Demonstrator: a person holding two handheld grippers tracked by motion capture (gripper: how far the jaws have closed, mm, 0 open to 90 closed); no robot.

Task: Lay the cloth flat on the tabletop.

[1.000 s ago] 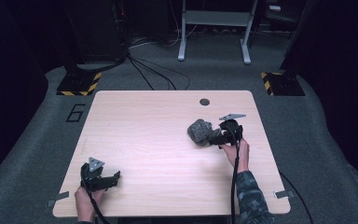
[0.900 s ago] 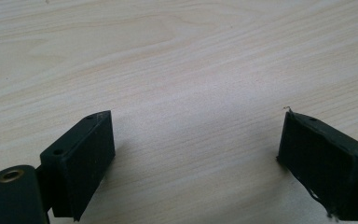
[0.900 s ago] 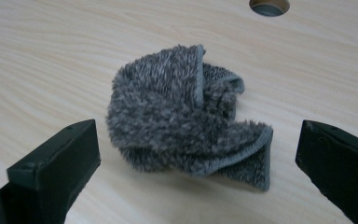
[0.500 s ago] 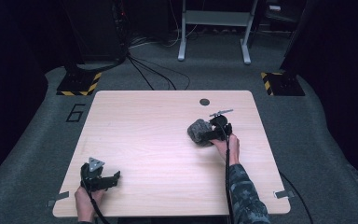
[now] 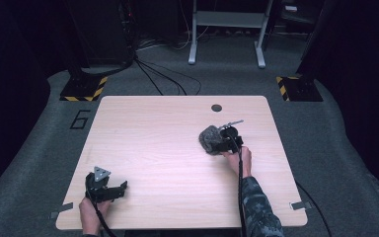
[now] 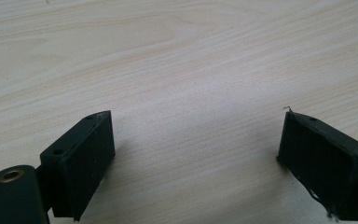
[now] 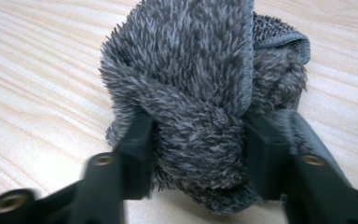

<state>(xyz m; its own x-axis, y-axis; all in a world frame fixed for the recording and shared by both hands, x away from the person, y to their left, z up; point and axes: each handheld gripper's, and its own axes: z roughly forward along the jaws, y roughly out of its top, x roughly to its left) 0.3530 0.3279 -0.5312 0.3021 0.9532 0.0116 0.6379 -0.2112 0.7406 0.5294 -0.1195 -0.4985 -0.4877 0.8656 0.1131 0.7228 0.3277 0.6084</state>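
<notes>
A crumpled grey fluffy cloth [image 5: 207,138] [image 7: 200,84] lies right of centre on the light wooden table [image 5: 168,128]. My right gripper [image 5: 217,146] [image 7: 198,135] reaches it from the right. Its jaws have just been closing and now press into a bunched fold of the cloth from both sides. My left gripper [image 5: 121,191] [image 6: 196,140] rests low near the table's front left corner. It is open, with only bare wood between its fingers [image 6: 81,158].
A small dark round hole [image 5: 216,107] sits near the table's far edge. On the grey floor behind are cables [image 5: 158,74], a metal stand [image 5: 227,29] and two yellow-black striped bases [image 5: 85,89]. A tape strip [image 5: 300,205] marks the front right corner.
My right gripper has come down and leftward onto the cloth, and its jaws have drawn in around a fold. The left gripper has kept still.
</notes>
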